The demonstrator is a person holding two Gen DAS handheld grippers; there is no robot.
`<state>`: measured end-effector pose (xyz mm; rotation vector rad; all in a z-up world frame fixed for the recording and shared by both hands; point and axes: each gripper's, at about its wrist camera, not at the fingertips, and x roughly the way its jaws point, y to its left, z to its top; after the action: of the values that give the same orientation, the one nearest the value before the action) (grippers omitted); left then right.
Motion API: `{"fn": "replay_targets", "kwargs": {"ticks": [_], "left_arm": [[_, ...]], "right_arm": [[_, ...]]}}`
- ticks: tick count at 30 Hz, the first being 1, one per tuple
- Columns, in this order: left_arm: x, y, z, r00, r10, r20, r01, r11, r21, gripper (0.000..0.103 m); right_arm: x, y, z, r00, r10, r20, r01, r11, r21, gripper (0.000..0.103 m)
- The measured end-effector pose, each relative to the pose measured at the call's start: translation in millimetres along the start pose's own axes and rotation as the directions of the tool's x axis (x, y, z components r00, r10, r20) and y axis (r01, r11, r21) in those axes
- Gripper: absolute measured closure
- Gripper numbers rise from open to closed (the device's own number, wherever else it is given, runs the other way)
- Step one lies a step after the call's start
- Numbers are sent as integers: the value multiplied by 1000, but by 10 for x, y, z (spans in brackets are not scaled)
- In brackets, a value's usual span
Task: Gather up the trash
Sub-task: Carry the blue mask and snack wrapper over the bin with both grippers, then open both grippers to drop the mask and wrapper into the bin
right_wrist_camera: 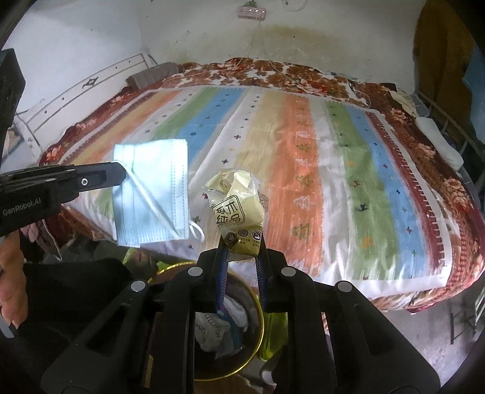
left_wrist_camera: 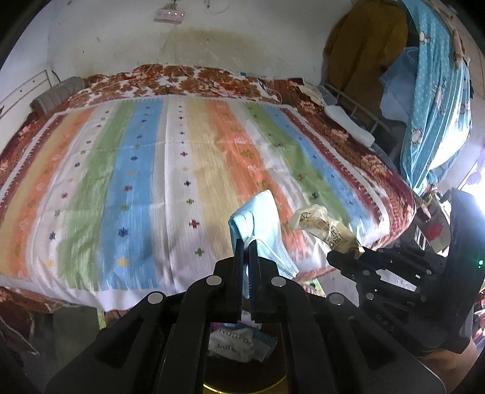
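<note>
The bed (left_wrist_camera: pixel 151 169) fills the view ahead of both claws, spread with a striped cover (right_wrist_camera: pixel 303 169) in orange, green, blue and white over a brown floral blanket (left_wrist_camera: pixel 188 75). Beyond it stands a stained white wall (left_wrist_camera: pixel 212 39) with a power strip (right_wrist_camera: pixel 251 12) high up; clothes (left_wrist_camera: pixel 433 106) hang off to the right.

Directly below both claws sits a gold-rimmed bin (right_wrist_camera: pixel 260 306) already holding crumpled paper and wrappers. Judging by that, both pieces of trash are held over the bin so they can drop straight in.

The left claw (left_wrist_camera: pixel 246 242) is clamped on a pale blue face mask (right_wrist_camera: pixel 151 191), pinching it near one edge so the rest hangs loose, with its white ear loop (right_wrist_camera: pixel 197 230) dangling beneath. The right claw (right_wrist_camera: pixel 242 242) grips the lower end of a crumpled yellowish wrapper (right_wrist_camera: pixel 236 203) printed with dark characters, its bulk sticking up past the fingertips. The two claws are near each other, the mask just left of the wrapper, neither touching the bed.
</note>
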<state>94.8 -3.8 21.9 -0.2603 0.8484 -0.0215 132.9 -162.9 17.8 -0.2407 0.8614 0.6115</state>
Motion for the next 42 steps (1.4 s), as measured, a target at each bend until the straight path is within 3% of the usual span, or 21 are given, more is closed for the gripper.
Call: {"fn": "replay_targets", "kwargs": {"ticks": [6,13,16,25,34,37,38,40,42], "left_arm": [[37,-23,-235,999,25,-48,-25,1000,12,101],[155,-16,-485,987,103,-122,-101,995,21,101],[231,15,-566,978,137,-160,-137,991,12,101],[544,86,-704,946,138,-293,-155,987,-35,101],[930,245,-839,892,100,-440,-168,979,-117,101],[1041,296,-864,878,107,-467,-193,971,-140,98],[1058,319,-858,876,96,-472,-189,970,-154,95],[1088,376,-844,873,92,-478,-201,963,-181,76],[1064,413,-819,879,99,-466,-210,958,-194,73]], "right_arm": [[11,91,-211,999,10,-36,-10,1000,-4,88],[106,174,-473,994,17,-111,-17,1000,5,87],[191,181,-587,986,20,-163,-17,1000,18,87],[500,188,-790,955,13,-296,0,999,45,86],[833,230,-928,907,54,-417,-23,997,77,85],[886,200,-928,901,68,-429,-25,994,105,79],[911,178,-928,896,80,-436,-27,992,126,73],[948,134,-928,891,102,-443,-33,986,161,58],[948,114,-921,892,107,-439,-33,984,172,53]]}}
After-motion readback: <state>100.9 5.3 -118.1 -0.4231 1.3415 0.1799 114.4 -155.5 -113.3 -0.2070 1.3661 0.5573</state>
